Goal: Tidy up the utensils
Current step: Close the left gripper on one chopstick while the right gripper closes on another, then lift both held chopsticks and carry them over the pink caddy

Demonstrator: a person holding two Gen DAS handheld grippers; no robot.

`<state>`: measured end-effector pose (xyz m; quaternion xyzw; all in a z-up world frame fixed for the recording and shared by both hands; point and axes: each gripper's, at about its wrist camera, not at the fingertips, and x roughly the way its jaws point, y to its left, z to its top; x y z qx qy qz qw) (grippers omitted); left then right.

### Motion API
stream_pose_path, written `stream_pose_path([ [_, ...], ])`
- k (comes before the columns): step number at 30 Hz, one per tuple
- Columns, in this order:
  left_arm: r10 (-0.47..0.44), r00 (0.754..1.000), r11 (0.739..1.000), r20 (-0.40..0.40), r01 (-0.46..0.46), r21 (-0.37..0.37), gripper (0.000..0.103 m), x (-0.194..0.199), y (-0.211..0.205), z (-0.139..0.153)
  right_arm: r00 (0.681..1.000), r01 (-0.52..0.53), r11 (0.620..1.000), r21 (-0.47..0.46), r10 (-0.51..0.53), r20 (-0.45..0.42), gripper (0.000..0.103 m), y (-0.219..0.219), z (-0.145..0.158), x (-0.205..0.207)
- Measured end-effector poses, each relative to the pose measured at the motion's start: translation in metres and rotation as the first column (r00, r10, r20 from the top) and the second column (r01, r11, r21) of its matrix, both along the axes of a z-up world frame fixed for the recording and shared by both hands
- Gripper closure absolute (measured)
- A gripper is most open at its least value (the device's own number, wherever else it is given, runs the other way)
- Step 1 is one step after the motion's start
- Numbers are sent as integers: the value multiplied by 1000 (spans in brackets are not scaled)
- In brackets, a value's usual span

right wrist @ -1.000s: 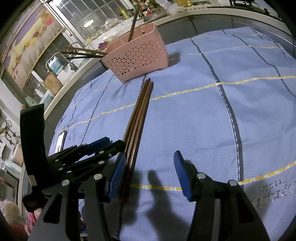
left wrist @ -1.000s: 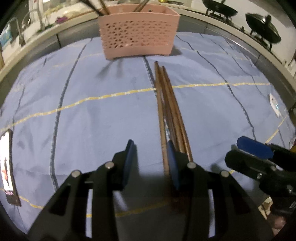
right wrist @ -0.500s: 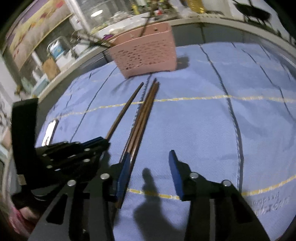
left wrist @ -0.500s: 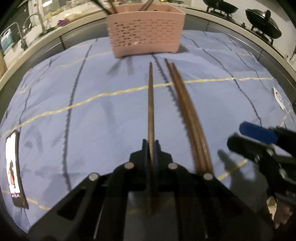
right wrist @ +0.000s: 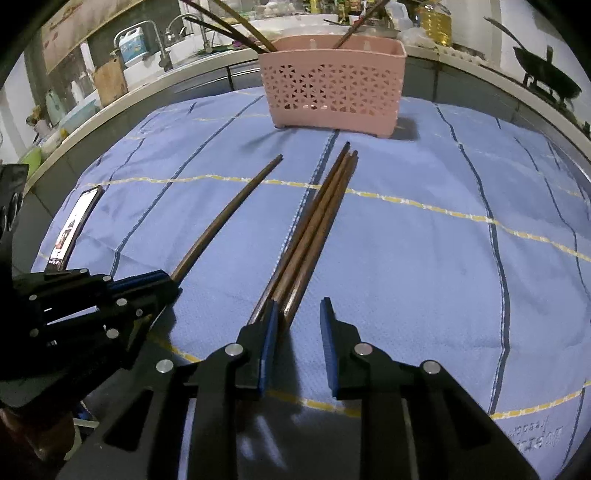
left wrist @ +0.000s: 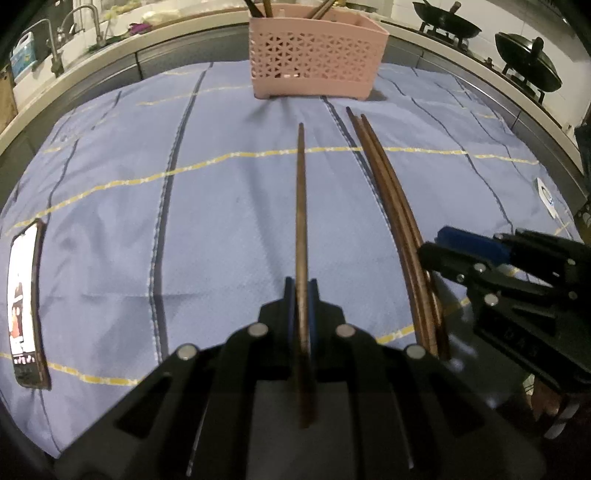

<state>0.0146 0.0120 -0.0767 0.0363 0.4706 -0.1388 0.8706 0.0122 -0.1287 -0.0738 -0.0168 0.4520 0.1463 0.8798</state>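
Note:
My left gripper [left wrist: 302,295] is shut on one brown wooden chopstick [left wrist: 301,206], which points toward the pink perforated utensil basket [left wrist: 314,66]. The same chopstick [right wrist: 229,214] and left gripper [right wrist: 162,282] show in the right wrist view. Three more chopsticks [right wrist: 314,225] lie bundled on the blue cloth; they also show in the left wrist view [left wrist: 395,206]. My right gripper [right wrist: 297,325] is open, its fingers around their near ends. The basket [right wrist: 334,85] holds several chopsticks.
A phone [left wrist: 24,306] lies at the cloth's left edge, also seen in the right wrist view [right wrist: 74,227]. The blue cloth [left wrist: 221,206] covers the counter. Woks [left wrist: 528,66] stand at the back right, a sink and tap [right wrist: 173,33] at the back left.
My left gripper shut on one chopstick and pulled it left, away from the bundle. My right gripper moved in over the near ends of the other chopsticks, staying open.

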Motion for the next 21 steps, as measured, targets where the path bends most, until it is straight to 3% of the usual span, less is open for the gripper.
stream_pose_path([
  [6,7,1000,1000,8,-7,4,97,2,-3,0,1000,-4,999,-46,4,2,79,9,-2,1],
  [9,7,1000,1000,12,-7,5,97,3,-4,0,1000,-11,998,-61,12,18,88,11,-3,1],
  [14,-13,1000,1000,18,13,10,97,-1,-1,-1,1000,22,998,-51,-21,11,95,-12,-2,-1],
  [21,-43,999,999,4,43,-5,97,-13,6,-1,997,67,996,-51,-69,-25,96,-50,-3,-21],
])
